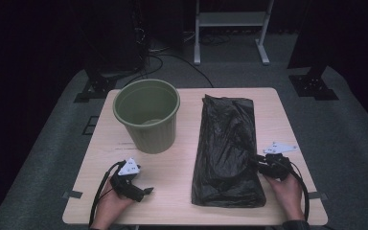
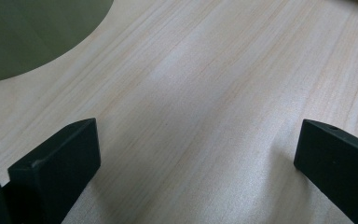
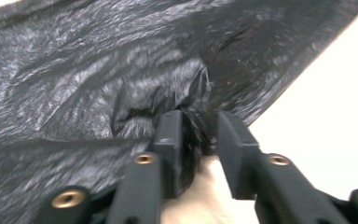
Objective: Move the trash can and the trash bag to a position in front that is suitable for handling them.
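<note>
Black bag pinched at its right edge, bin waiting on the left.

My right gripper (image 3: 198,133) has its jaws nearly together with a bunched fold of the black bin bag (image 1: 227,151) between them, at the bag's 3 o'clock edge. The bag is glossy, crinkled plastic, lying flat on the right half of the table (image 1: 172,167), its long axis running 12 to 6. My left gripper (image 2: 196,154) rests jaws wide apart on bare wood, at 6 o'clock from the green bin (image 1: 147,115).
</note>
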